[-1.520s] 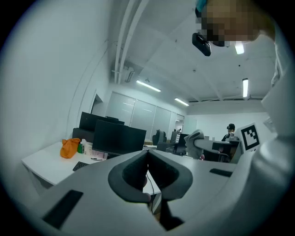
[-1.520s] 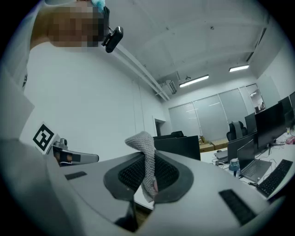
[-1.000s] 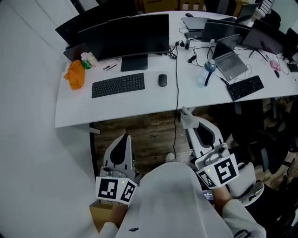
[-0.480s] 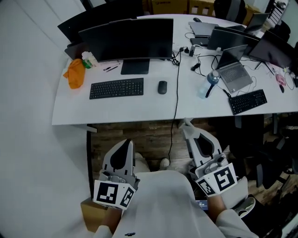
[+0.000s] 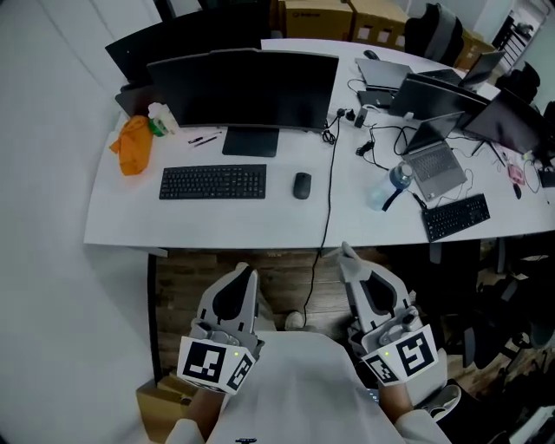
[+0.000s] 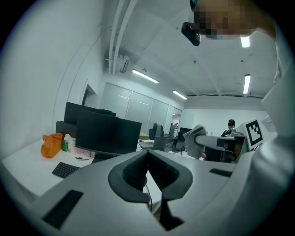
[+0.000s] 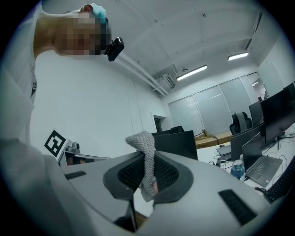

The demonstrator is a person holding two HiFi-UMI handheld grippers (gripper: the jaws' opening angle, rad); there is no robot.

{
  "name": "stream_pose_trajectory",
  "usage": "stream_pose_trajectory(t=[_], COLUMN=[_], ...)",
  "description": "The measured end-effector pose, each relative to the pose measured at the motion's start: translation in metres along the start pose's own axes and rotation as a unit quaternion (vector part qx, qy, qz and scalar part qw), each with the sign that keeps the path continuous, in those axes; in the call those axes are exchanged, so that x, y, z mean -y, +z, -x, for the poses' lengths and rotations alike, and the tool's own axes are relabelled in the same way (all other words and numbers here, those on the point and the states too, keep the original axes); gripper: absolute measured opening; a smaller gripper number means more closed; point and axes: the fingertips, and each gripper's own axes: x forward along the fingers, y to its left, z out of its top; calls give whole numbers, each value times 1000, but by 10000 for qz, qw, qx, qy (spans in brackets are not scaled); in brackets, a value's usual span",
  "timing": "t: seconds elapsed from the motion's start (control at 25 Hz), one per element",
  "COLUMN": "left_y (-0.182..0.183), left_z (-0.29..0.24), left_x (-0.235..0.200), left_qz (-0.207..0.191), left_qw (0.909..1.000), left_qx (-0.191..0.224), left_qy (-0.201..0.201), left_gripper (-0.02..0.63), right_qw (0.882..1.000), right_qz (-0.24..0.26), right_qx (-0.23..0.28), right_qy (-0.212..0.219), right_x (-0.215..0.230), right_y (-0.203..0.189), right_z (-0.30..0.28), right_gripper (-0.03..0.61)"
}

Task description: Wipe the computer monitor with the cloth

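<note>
Right gripper view has the cloth (image 7: 141, 139), a grey knitted rag, pinched between the closed jaws of the right tongs (image 7: 148, 171). One fold stands above the jaw tips and a short tail hangs below. That grip probably leaves a free pad of fabric at the tip to press on glass.

Left gripper view shows the left tongs (image 6: 148, 159) closed with nothing between the jaws, so this hand looks spare for now.

Head view places both tongs low in the frame, over the wooden floor and short of the worktop (image 5: 225, 217) edge. The monitor (image 5: 247, 87), dark and wide, stands upper centre at the worktop's back, well apart from the cloth. Wiping has not begun, and I judge this to be the approach.

In front of the monitor lie a keyboard (image 5: 213, 181) and a mouse (image 5: 301, 185), and a cable (image 5: 328, 199) runs off the front edge. The reach must pass over all three.

As for containers, a bottle (image 5: 395, 184) stands right of centre and its fill cannot be told. Cardboard boxes (image 5: 312, 16) sit along the top edge and another box (image 5: 160, 403) at lower left. None shows its contents.
</note>
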Motion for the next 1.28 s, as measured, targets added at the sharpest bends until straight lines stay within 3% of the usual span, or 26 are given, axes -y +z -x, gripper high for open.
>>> stream_pose_trajectory(t=[0.48,0.76,1.08,1.28], left_y=[34,70,93,108], left_z=[-56,-82,-101,-112], left_x=[-81,-146,-220,-253], left_qz=[152,-4,137,37], left_qw=[9993,9987,9968,9948], left_qx=[152,141,238,451], left_qy=[-297,-487,-755,-917], left_gripper=[18,19,19,18], right_qw=[9991,9985,9967,9944], right_qz=[371,237,301,408], right_qx=[57,273,301,514], right_qy=[-194,-415,-696,-827], right_x=[4,-3,-24,-32], right_y=[22,39,47,51], right_z=[-108,-178,-248,-279], right_gripper=[41,41,41,41])
